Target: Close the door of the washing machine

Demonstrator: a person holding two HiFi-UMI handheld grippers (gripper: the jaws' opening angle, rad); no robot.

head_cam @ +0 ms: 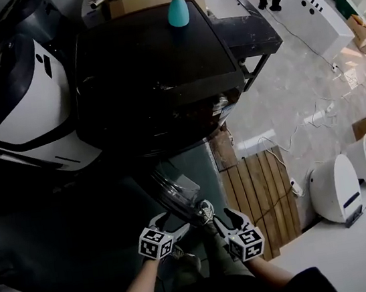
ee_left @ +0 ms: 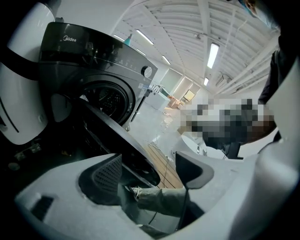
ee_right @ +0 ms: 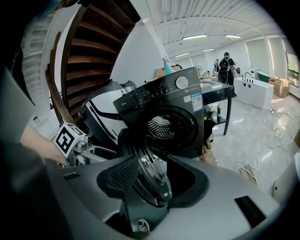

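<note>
Left gripper (head_cam: pixel 173 223) (ee_left: pixel 150 172): jaws standing wide apart and gripping nothing. In its own view the open gap frames the lower edge of the door, plus the person's shoe (ee_left: pixel 136 191) and trouser leg.
Right gripper (head_cam: pixel 225 218) (ee_right: pixel 157 180): jaws also well apart. The door's glass bowl shows in the gap, but the pads do not press on it; whether anything touches it I cannot tell.
Placement of the two: side by side low in the head view, just below the door's outer edge, left gripper nearer to it.
Door (head_cam: pixel 174 192) (ee_right: pixel 147 168) (ee_left: pixel 117 136): open, swung out from the front of the machine towards the person, its clear glass centre facing the right gripper.
Washing machine (head_cam: pixel 152 72) (ee_right: pixel 173 108) (ee_left: pixel 93 70): black front-loader; the round opening is uncovered and the perforated drum (ee_right: pixel 161 126) is visible inside.
On top of it: a teal spray bottle (head_cam: pixel 176 4), upright near the back edge.
To the right: a wooden pallet (head_cam: pixel 257 192) on the floor beside the machine. White toilets (head_cam: pixel 336 189) stand farther out.
</note>
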